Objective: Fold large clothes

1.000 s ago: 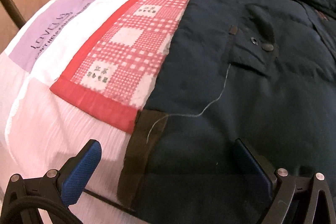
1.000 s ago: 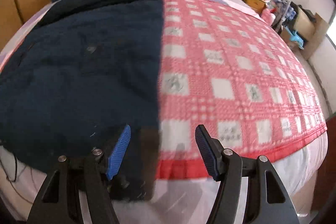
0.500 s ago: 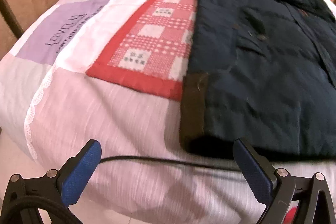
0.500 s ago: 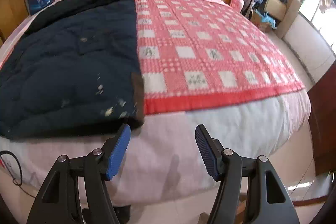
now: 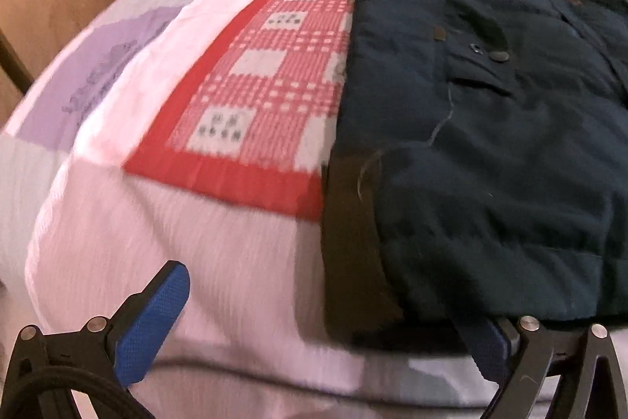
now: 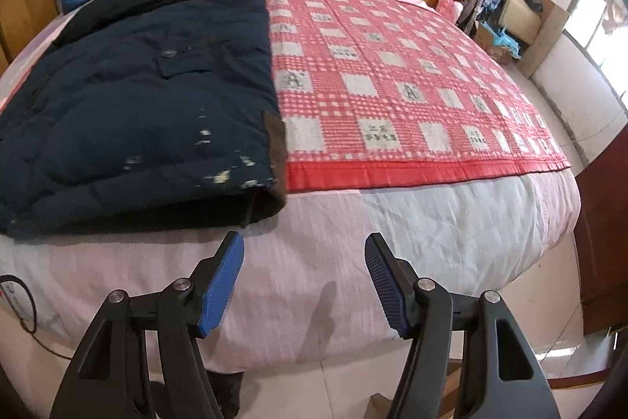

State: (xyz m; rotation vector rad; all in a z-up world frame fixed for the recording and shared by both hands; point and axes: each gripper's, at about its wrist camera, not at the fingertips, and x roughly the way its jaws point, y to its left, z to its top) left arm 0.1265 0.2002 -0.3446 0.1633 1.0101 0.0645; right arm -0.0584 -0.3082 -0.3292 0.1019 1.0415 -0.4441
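Here, a dark navy padded jacket (image 6: 129, 97) lies flat on the bed's (image 6: 431, 222) left half, over a red checked blanket (image 6: 392, 73); both the left tool (image 5: 325, 317) and right tool (image 6: 304, 281) hang released, empty.

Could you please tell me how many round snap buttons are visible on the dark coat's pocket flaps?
3: two on the pocket flap in the left wrist view, one on the flap in the right wrist view. Others may be hidden by folds of the dark coat.

Dark navy jacket (image 6: 129, 97) with brown cuff band (image 5: 349, 242); red-and-white checked blanket (image 6: 392, 85) edged in plain red; pale pink and lilac patchwork bedcover (image 5: 129, 73); blue gripper pads (image 6: 221, 281) on black frames.
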